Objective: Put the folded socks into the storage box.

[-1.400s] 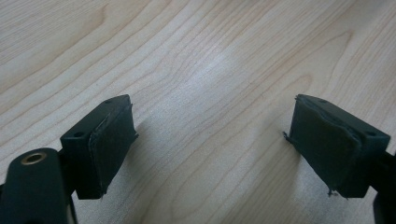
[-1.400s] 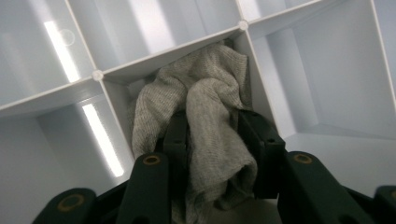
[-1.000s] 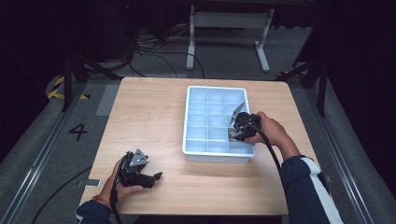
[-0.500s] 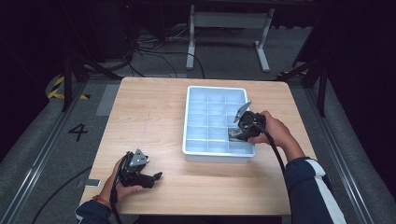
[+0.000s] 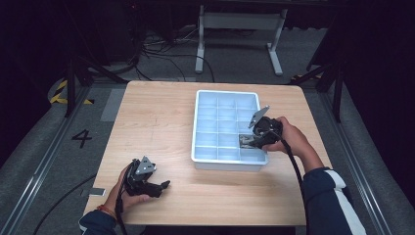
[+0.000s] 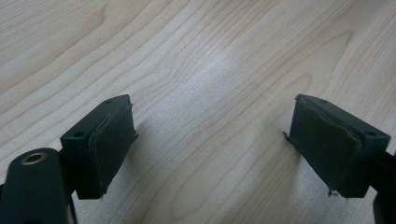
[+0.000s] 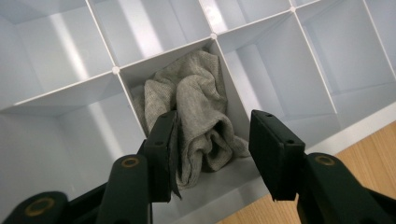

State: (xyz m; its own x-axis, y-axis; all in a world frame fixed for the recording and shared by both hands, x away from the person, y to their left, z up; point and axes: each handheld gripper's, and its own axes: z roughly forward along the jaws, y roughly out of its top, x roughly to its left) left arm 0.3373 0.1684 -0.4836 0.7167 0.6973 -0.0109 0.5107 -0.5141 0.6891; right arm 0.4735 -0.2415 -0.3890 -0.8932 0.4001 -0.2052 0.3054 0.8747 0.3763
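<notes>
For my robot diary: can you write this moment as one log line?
right gripper: jaws just opening, grey cloth in tray compartment | left gripper: open over wooden table

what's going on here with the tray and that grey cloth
A person holds a gripper in each hand. The right gripper is at the white divided tray, over a crumpled grey cloth stuffed into one compartment by the tray's edge. Its jaws have just been opening, with the cloth between them, and one pad touches it. The left gripper rests open on the wooden table.
</notes>
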